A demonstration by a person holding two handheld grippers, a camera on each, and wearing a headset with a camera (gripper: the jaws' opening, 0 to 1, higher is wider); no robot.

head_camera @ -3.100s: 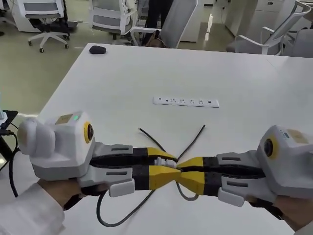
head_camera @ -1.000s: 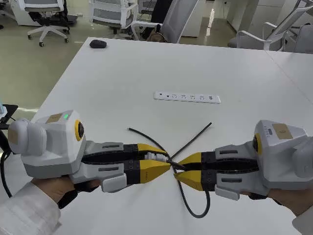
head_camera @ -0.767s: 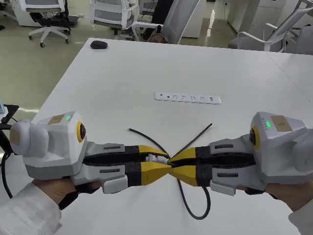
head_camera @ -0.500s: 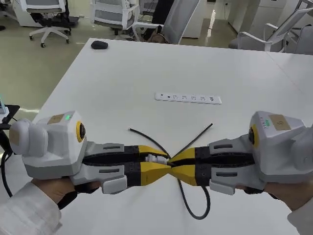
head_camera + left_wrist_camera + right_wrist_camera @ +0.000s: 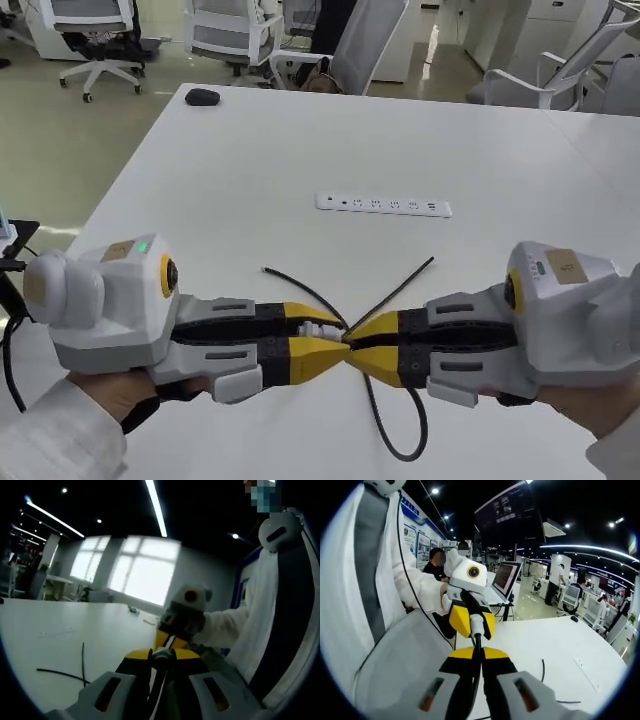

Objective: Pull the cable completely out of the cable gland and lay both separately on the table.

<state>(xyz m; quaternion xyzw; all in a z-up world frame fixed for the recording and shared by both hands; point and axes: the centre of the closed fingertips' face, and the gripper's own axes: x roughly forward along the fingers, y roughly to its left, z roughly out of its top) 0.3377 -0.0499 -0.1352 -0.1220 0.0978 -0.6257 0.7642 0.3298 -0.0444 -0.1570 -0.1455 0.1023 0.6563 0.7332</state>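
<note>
White cable gland (image 5: 318, 327) in left hand-held gripper (image 5: 337, 336), cable (image 5: 400, 283) in right (image 5: 353, 343).

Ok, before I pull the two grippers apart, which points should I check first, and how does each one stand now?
1. Left gripper shut on the cable gland: ok.
2. Right gripper shut on the cable, close beside the gland: ok.
3. Cable free of the gland: not ok, it runs through it.
4. Bare table around both grippers for the pull: ok; the power strip lies farther away.
5. Loose cable strands not caught on each other: cannot tell; two strands cross just behind the grippers.
</note>
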